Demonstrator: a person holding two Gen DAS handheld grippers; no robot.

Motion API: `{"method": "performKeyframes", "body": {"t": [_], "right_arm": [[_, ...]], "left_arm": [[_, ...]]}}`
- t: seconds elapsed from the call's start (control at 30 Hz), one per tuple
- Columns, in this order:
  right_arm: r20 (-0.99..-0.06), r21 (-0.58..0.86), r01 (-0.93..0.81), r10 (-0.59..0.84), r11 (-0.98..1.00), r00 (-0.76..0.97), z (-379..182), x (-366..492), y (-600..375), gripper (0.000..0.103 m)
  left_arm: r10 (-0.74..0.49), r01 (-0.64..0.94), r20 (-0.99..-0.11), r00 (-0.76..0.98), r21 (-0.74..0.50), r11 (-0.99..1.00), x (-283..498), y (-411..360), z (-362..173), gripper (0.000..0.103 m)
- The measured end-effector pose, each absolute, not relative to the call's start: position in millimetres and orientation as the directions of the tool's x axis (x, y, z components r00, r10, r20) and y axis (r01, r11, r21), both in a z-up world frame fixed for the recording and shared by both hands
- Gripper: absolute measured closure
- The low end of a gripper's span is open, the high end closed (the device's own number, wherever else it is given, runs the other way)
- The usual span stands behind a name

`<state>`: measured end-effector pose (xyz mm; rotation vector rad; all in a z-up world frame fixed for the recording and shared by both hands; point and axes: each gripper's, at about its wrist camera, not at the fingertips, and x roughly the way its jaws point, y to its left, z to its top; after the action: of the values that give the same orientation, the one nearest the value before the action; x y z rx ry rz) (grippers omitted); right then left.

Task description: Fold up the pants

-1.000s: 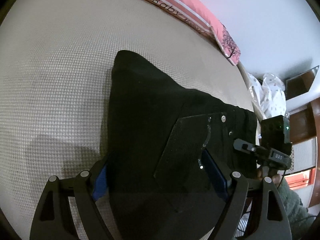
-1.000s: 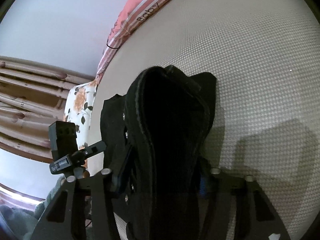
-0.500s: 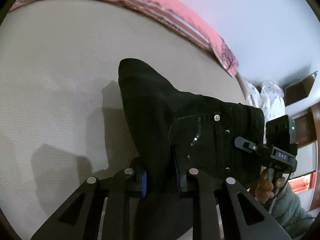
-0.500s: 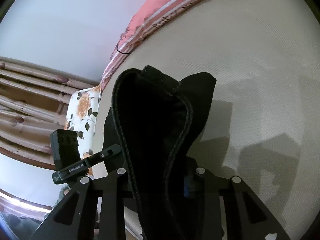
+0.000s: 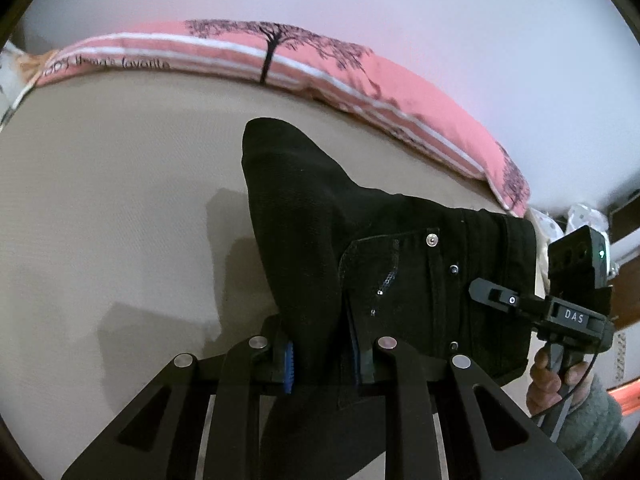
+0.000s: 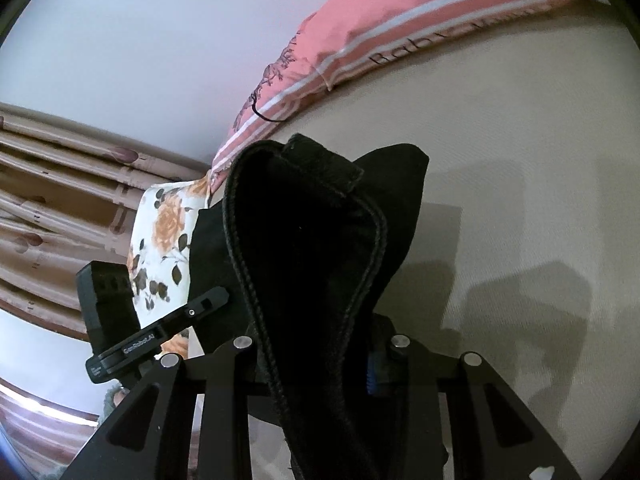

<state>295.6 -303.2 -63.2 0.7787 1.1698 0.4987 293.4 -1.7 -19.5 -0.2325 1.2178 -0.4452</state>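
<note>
The black pants hang lifted above the beige bed, bunched and draped down between both grippers. My left gripper is shut on a fold of the fabric beside the riveted pocket, its blue pads pressing from both sides. In the right wrist view my right gripper is shut on the thick stitched waistband edge of the pants. One finger of the right gripper shows at the pants' right side. The left gripper's finger shows at the lower left of the right wrist view.
The beige bed surface spreads below and to the left. A pink striped pillow with a tree print lies along the wall. A floral pillow and brown curtains are at the bed's end. A hand in a grey sleeve holds the right gripper.
My left gripper closed from wide open onto the pants. Both grippers then rose and carried the pants up off the bed, and the wall and pillow came into view.
</note>
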Motion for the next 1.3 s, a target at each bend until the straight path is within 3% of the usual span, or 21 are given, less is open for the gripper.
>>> {"method": "performKeyframes", "body": {"t": [0.13, 0.23, 0.27, 0.33, 0.43, 0.6, 0.87, 1.17, 1.3], "right_arm": [[-0.645, 0.743, 0.061, 0.690, 0.666, 0.329, -72, 311, -300, 0.074], [-0.713, 0.672, 0.072, 0.617, 0.737, 0.333, -83, 314, -294, 0.072], [-0.734, 0.644, 0.065, 0.591, 0.762, 0.335, -85, 313, -293, 0.071], [-0.778, 0.574, 0.054, 0.524, 0.817, 0.347, -87, 308, -289, 0.057], [-0.821, 0.500, 0.048, 0.456, 0.865, 0.344, -87, 304, -281, 0.044], [-0.857, 0.396, 0.029, 0.358, 0.918, 0.372, -78, 285, -269, 0.041], [-0.858, 0.309, 0.033, 0.264, 0.951, 0.440, -55, 228, -265, 0.038], [-0.853, 0.220, 0.011, 0.187, 0.975, 0.487, -35, 170, -250, 0.037], [-0.849, 0.189, 0.013, 0.157, 0.982, 0.505, -30, 153, -240, 0.032]], "left_arm": [[-0.436, 0.206, -0.857, 0.273, -0.391, 0.897, 316, 0, -29, 0.082], [-0.407, 0.209, -0.873, 0.271, -0.359, 0.910, 319, 0, -47, 0.082], [-0.385, 0.212, -0.880, 0.279, -0.335, 0.918, 317, -1, -55, 0.079], [-0.354, 0.214, -0.885, 0.303, -0.299, 0.930, 312, -2, -62, 0.071], [-0.290, 0.203, -0.896, 0.337, -0.232, 0.951, 303, -2, -74, 0.052], [-0.248, 0.188, -0.897, 0.366, -0.190, 0.964, 281, 1, -79, 0.041], [-0.116, 0.186, -0.895, 0.430, -0.037, 0.982, 219, -4, -64, 0.039], [-0.026, 0.119, -0.876, 0.482, 0.036, 0.992, 156, 4, -50, 0.039], [-0.008, 0.110, -0.871, 0.491, 0.054, 0.992, 136, 3, -47, 0.039]]}}
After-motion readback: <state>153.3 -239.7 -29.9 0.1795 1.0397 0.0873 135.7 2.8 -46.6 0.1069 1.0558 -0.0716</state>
